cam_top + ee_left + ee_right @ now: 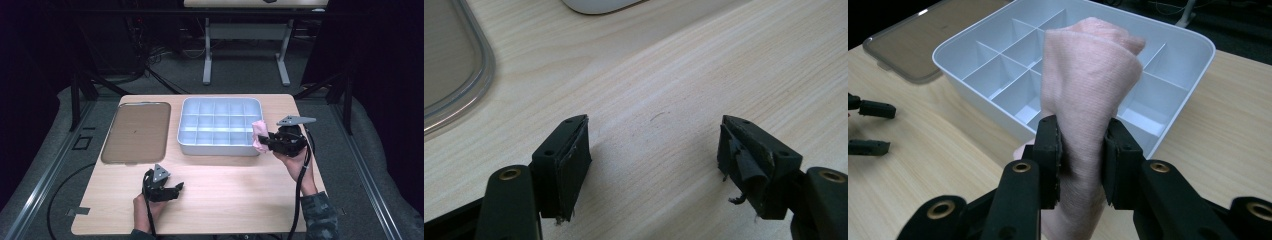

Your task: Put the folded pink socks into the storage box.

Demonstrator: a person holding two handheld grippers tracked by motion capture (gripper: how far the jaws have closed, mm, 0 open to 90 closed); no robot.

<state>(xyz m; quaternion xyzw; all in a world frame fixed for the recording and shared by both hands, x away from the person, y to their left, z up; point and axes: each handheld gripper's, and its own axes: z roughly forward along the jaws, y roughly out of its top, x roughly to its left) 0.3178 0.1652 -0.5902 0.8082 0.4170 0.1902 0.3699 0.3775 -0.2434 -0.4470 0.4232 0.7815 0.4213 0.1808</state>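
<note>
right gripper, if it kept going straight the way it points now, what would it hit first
Probably the near wall of the white divided tray. The right gripper, shut on a pink cloth, points across the wooden table at it. The cloth sticks out ahead of the jaws, so it would likely touch first.

Left gripper [176, 189]: held in the left hand [145, 206] at the near left of the scene, low over the surface and pointing right; its two black jaws stand well apart with nothing between them, and in the left gripper view [654, 160] the worn pad on one jaw is peeling at its edge. Right gripper [264, 140]: held in the right hand [295, 161] at the right of the scene, raised off the surface and pointing left; its jaws are clamped on a rolled pink cloth [1088, 90], pads [1050, 155] pressing both sides. The right forearm enters from the near edge in a camouflage sleeve [320, 215]. A black cable trails from each gripper.
</note>
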